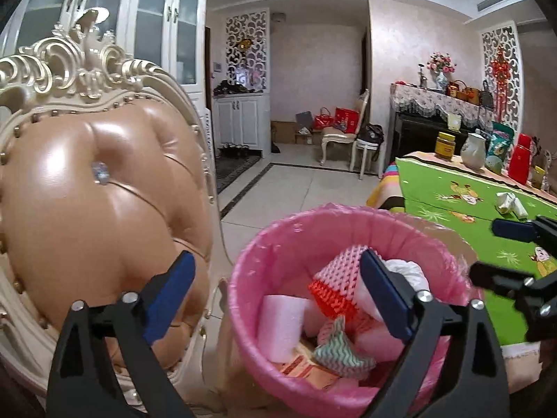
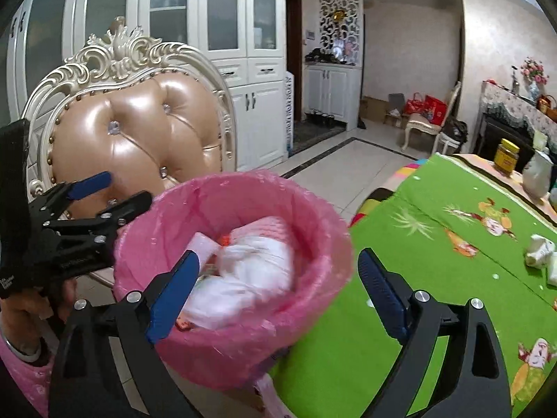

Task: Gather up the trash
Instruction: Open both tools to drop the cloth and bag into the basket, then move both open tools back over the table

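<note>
A trash bin lined with a pink bag [image 1: 351, 216] [image 2: 240, 184] stands beside the green-clothed table [image 1: 452, 198] [image 2: 435, 237]. It holds foam blocks, a pink and red woven piece [image 1: 336, 278], a green striped wrapper and a white crumpled bag [image 2: 250, 268]. My left gripper [image 1: 278, 299] is open and empty, one finger over the bin; it also shows in the right wrist view [image 2: 115, 191]. My right gripper [image 2: 278, 292] is open and empty over the bin's near rim; it shows at the left wrist view's right edge [image 1: 497, 247]. Crumpled white trash [image 1: 510, 203] [image 2: 539, 249] lies on the table.
A tufted tan chair with a carved cream frame [image 1: 94, 188] [image 2: 139, 132] stands just left of the bin. A yellow jar [image 1: 445, 144], white jug [image 1: 473, 149] and red flask [image 1: 520, 160] stand along the table's far edge. Tiled floor [image 1: 303, 184] lies beyond.
</note>
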Available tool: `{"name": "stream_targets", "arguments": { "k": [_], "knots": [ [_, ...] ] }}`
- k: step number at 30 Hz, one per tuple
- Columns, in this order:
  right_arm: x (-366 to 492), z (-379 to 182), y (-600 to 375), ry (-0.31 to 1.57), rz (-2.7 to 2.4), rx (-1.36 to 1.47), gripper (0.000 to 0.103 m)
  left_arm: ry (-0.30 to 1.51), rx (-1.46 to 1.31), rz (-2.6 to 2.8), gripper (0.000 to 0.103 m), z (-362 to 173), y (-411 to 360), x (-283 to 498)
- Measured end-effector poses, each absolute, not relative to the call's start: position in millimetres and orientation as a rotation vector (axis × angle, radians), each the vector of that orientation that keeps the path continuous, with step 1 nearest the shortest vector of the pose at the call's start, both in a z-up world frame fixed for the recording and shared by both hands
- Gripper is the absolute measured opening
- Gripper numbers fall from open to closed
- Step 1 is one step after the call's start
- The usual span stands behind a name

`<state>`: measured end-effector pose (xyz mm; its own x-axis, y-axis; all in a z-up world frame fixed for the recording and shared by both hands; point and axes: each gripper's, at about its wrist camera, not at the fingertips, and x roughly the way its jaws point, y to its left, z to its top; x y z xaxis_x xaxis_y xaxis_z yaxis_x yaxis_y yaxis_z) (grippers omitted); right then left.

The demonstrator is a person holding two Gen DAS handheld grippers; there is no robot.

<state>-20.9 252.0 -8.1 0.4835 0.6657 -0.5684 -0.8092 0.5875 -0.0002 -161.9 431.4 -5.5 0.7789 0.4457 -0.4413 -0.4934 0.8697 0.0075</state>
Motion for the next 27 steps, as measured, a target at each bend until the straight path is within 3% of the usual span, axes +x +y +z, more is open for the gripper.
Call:
{"name": "stream_targets", "arguments": {
  "k": [11, 27],
  "knots": [
    [11, 11, 152, 0.526, 0.697, -0.291, 0.086, 0.402, -0.053, 0.329, 0.098, 25, 345, -135],
    [134, -25, -48, 0.684, 0.261, -0.131, 0.086, 0.570, 0.006, -0.013, 0.098, 7, 153, 69]
  ]
}}
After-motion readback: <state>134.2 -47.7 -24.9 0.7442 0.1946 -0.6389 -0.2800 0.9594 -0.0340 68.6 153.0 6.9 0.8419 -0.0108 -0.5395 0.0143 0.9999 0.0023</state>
